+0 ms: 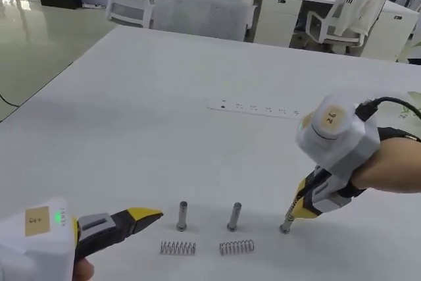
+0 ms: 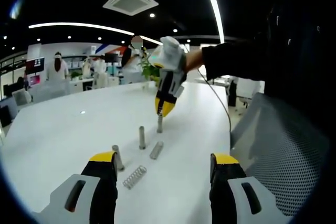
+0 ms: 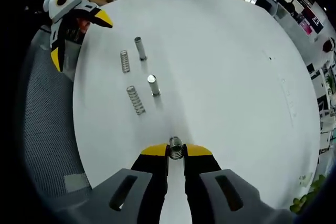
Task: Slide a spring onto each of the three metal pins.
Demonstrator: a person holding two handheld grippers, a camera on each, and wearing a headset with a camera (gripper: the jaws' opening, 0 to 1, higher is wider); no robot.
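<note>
Three metal pins stand upright in a row on the white table (image 1: 131, 116). The left pin (image 1: 182, 216) and the middle pin (image 1: 234, 217) are bare, and a loose spring (image 1: 177, 248) and a second spring (image 1: 237, 247) lie flat just in front of them. My right gripper (image 1: 297, 212) is shut on a third spring (image 3: 176, 149), held end-down over the right pin (image 1: 287, 226). My left gripper (image 1: 150, 215) hovers open left of the row, jaws wide apart (image 2: 164, 158), holding nothing. The bare pins (image 3: 140, 48) (image 3: 153, 85) also appear ahead in the right gripper view.
A white power strip (image 1: 260, 108) lies across the table behind the pins. Office chairs (image 1: 329, 21) and desks stand beyond the far edge. A grey mesh chair (image 2: 283, 145) sits by the near edge, on the right of the left gripper view.
</note>
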